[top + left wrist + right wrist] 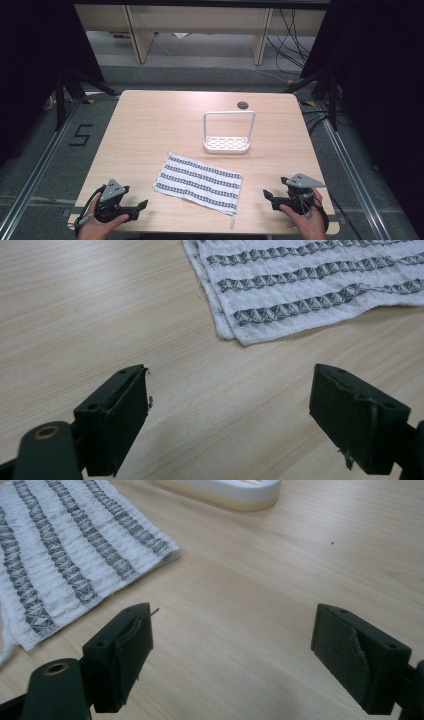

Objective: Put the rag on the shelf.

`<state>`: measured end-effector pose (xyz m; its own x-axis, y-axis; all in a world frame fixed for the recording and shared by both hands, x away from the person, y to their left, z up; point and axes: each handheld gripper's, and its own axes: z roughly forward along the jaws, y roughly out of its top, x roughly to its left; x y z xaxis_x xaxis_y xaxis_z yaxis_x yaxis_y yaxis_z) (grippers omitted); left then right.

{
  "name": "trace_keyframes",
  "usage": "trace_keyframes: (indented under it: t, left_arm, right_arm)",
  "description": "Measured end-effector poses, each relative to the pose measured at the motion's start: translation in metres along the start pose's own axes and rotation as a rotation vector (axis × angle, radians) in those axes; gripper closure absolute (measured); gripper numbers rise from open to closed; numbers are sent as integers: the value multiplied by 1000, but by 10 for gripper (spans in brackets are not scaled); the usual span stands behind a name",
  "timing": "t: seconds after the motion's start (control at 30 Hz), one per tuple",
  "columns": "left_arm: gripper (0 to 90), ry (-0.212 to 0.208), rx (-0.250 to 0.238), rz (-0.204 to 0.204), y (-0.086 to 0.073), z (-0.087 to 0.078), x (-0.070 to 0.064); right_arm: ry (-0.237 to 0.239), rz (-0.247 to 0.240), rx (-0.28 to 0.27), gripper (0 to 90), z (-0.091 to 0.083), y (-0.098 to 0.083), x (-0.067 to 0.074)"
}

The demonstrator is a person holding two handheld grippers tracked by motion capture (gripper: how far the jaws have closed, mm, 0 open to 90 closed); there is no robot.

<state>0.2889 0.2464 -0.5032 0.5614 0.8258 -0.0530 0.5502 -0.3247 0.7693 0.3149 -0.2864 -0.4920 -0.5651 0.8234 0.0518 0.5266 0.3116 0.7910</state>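
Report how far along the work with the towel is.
Nothing looks done: the towel lies flat, folded in layers, on the table, and the white rack behind it holds nothing. Nothing is in hand: the left hand-held gripper and right hand-held gripper sit open on either side, apart from the towel. Grasping and handling the towel is all left.

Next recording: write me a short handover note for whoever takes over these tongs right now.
Left tongs: open, empty, at the near left edge of the light wooden table.
Right tongs: open, empty, at the near right edge.
White cloth with grey patterned stripes: folded flat between them, untouched.
White slotted plastic tray with a tall loop handle: upright beyond the cloth, empty.
Done: nothing visible.
Left: likely handling the cloth, still to begin.
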Motion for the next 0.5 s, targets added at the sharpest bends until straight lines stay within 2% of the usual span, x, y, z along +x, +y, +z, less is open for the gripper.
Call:
trace_keyframes:
  t: [0.07,0.1,0.13,0.17,0.2,0.43,0.5]
  left_arm:
    - [153,-2,-5,4,0,1,0]
    - [154,-3,-5,7,0,1,1]
    - [153,-5,-13,21,-1,1,2]
    - [154,-4,-10,19,0,1,2]
    - [154,-2,-7,7,0,1,1]
    - [157,-3,-4,15,0,1,1]
    - [158,-1,3,10,1,1,0]
  right_arm:
    - [5,4,4,185,1,0,1]
    - [-14,-5,5,189,0,0,1]
    - [-12,-14,6,191,0,0,1]
    - [-4,19,16,192,0,0,3]
    - [-4,5,13,194,0,0,1]
    - [18,-1,10,214,2,-1,0]
    - [8,3,12,221,1,-1,1]
